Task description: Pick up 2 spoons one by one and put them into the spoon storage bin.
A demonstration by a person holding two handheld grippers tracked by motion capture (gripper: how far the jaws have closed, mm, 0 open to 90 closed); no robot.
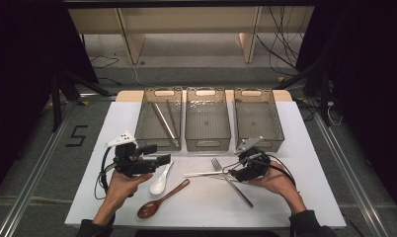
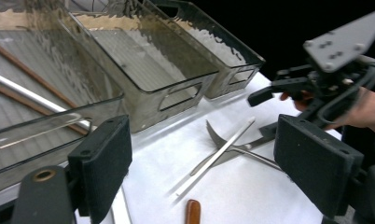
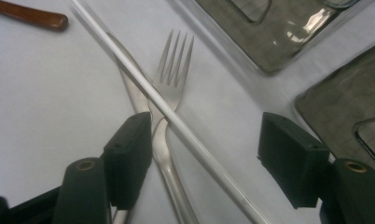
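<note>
A metal fork lies on the white table with a pale chopstick crossed over its neck; a second metal piece lies under them, its kind unclear. My right gripper is open, low over the crossing, one jaw on each side, pads apart from the metal. The high view shows that gripper at the fork. My left gripper is open with nothing between its jaws, hovering above a white spoon. A brown wooden spoon lies beside it.
Three grey see-through bins stand in a row at the back: the left bin holds chopsticks, while the middle bin and the right bin look bare inside. Beyond the bins are cables and shelving on the floor.
</note>
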